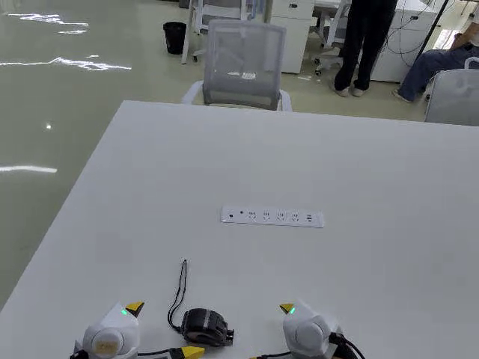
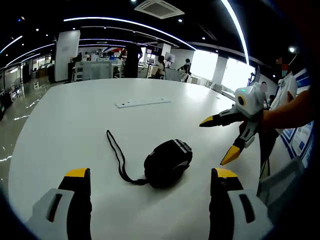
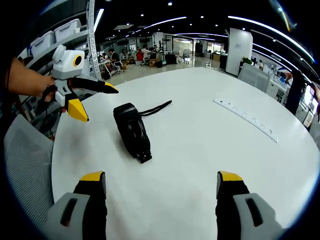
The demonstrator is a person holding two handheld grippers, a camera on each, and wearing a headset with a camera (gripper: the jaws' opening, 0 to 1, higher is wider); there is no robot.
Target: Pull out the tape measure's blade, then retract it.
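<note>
A black tape measure (image 1: 203,327) lies on the white table (image 1: 299,157) near its front edge, blade wound in, with its thin black wrist strap (image 1: 179,288) trailing away. My left gripper (image 1: 163,329) is open just left of it, one yellow tip close beside the case. To the right of the case stands my right gripper (image 1: 299,329), a small gap apart. In the left gripper view the tape measure (image 2: 167,161) sits just ahead of my open left gripper (image 2: 150,173), with the right gripper (image 2: 227,137) open beyond it. The right gripper view has the tape measure (image 3: 131,131) ahead of my open right gripper (image 3: 160,176).
A white power strip (image 1: 272,217) is set into the table's middle. A grey mesh chair (image 1: 243,63) stands at the far edge and another chair (image 1: 453,93) at the far right. People stand and sit in the background.
</note>
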